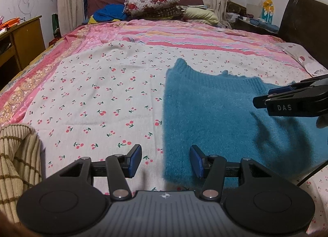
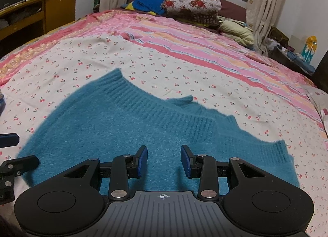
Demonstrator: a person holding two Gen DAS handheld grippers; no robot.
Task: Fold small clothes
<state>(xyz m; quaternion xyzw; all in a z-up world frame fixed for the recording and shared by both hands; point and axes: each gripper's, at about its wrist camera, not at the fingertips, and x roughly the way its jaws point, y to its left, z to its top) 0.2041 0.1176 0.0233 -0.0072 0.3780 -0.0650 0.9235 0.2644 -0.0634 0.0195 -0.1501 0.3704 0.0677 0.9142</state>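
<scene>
Teal sweater (image 2: 127, 134) lies flat on the cherry-print sheet (image 1: 92, 93), spread out for folding. Left gripper (image 1: 165, 160) spread over its left edge; right gripper (image 2: 164, 160) spread above the middle, both holding nothing.

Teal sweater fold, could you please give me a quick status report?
Left gripper open, empty, at sweater's left edge. Right gripper open, empty, over teal sweater. Sweater flat on cherry-print sheet. Nothing in the way.

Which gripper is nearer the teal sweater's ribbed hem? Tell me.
Right. The right gripper hovers open over the teal sweater, just short of its ribbed hem; the left gripper, also open, straddles the sweater's left edge.
</scene>
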